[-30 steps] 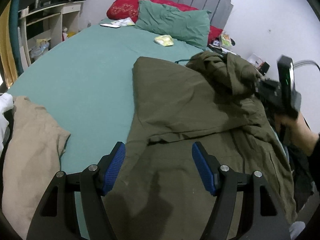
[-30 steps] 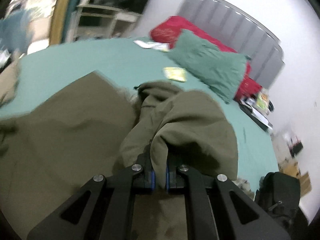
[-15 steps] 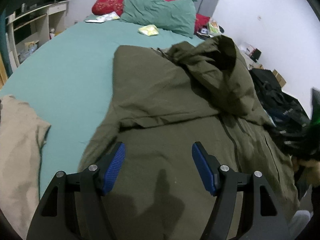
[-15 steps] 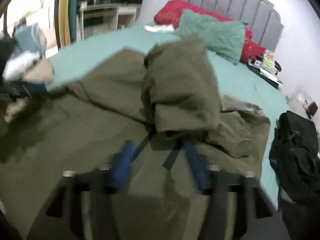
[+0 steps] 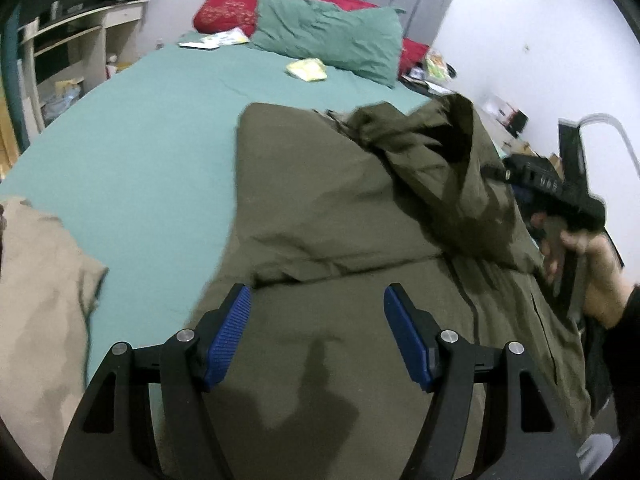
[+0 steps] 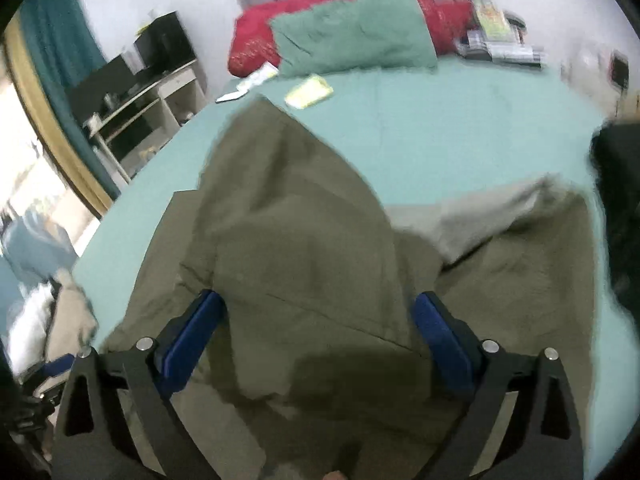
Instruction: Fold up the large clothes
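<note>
Broadly, the olive jacket point(image 5: 340, 208) lies spread across the near right part of the teal bed point(image 5: 152, 140), its left edge running straight up the sheet and its right side reaching the bed's edge. To its left the sheet is bare and wide, up to the pillows; a beige garment point(image 5: 36, 304) lies at the near left corner.

Counted: one olive jacket, one beige garment, one green pillow point(image 5: 332, 44), one red pillow point(image 5: 236, 8) behind it, one yellow packet point(image 5: 306, 69) on the sheet, two grippers.

The left gripper point(image 5: 316, 332) hovers over the jacket's lower part, jaws standing wide apart with nothing between them, as they were a second ago. The right gripper point(image 6: 316, 328) has jaws that are opening, now wide; a folded-over flap of the jacket point(image 6: 304, 240) lies beneath and between the blue pads point(image 6: 192, 332), though they do not press on it. A second ago those jaws were clamped on a bunched fold held up off the bed; that fold now lies dropped across the jacket's body. In the left view a hand point(image 5: 588, 264) holds the right gripper at the jacket's right edge.
</note>
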